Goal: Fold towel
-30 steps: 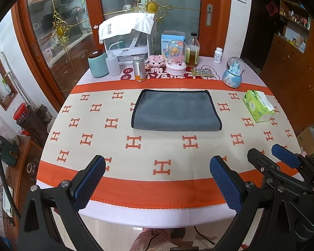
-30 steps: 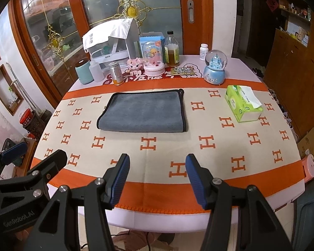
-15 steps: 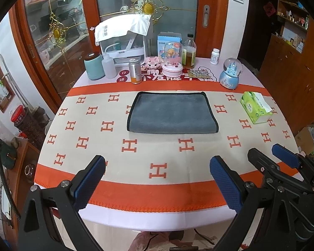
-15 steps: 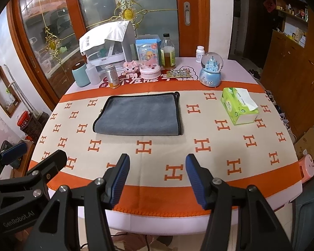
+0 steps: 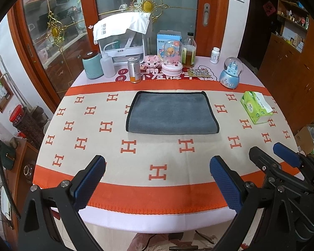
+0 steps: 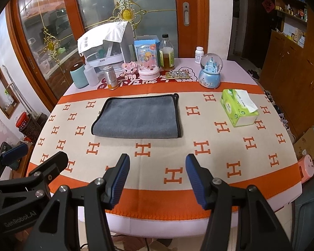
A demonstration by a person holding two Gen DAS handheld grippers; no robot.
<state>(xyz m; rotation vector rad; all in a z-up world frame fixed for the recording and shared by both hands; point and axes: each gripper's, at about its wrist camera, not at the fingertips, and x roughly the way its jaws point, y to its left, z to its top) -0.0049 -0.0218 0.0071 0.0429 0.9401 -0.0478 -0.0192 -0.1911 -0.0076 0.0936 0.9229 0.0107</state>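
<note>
A grey towel with a black hem (image 5: 171,113) lies folded flat in the middle of the round table; it also shows in the right wrist view (image 6: 138,117). My left gripper (image 5: 157,177) is open and empty, held over the table's near edge, well short of the towel. My right gripper (image 6: 157,177) is open and empty, beside the left one, also over the near edge. The right gripper's fingers (image 5: 286,154) show at the right of the left wrist view. The left gripper's fingers (image 6: 14,152) show at the left of the right wrist view.
The tablecloth (image 5: 157,152) is cream with orange H marks and orange bands. A green tissue box (image 5: 256,109) lies right of the towel. Jars, bottles, a snow globe (image 5: 231,75) and a white dish rack (image 5: 123,41) line the far edge.
Both grippers have pulled back and risen away from the towel, so the table looks smaller and farther. The towel has not moved. Both stay open.
</note>
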